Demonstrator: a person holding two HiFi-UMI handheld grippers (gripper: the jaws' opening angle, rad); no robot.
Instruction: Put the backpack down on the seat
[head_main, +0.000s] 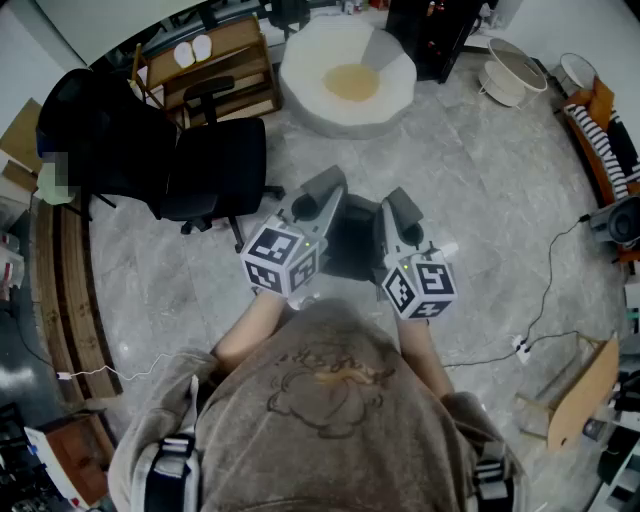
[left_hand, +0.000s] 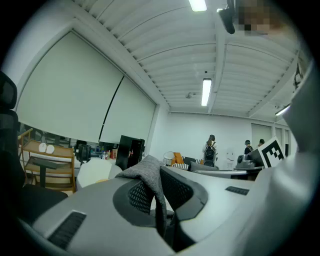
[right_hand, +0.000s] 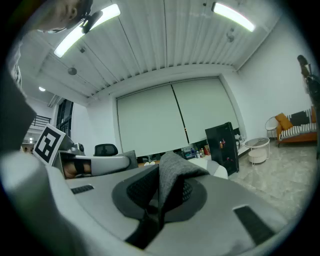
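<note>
The left gripper (head_main: 322, 192) and right gripper (head_main: 400, 208) each pinch a fold of the soft dark-grey fabric backpack (head_main: 352, 242), which hangs between them above the grey marbled floor (head_main: 480, 200); limp and probably saggy, it seems best carried by its top edge

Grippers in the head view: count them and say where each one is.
2. The left gripper is at the left edge of the dark backpack, the right gripper at its right edge; each is shut on a fold of its grey fabric. None seems hidden.
</note>
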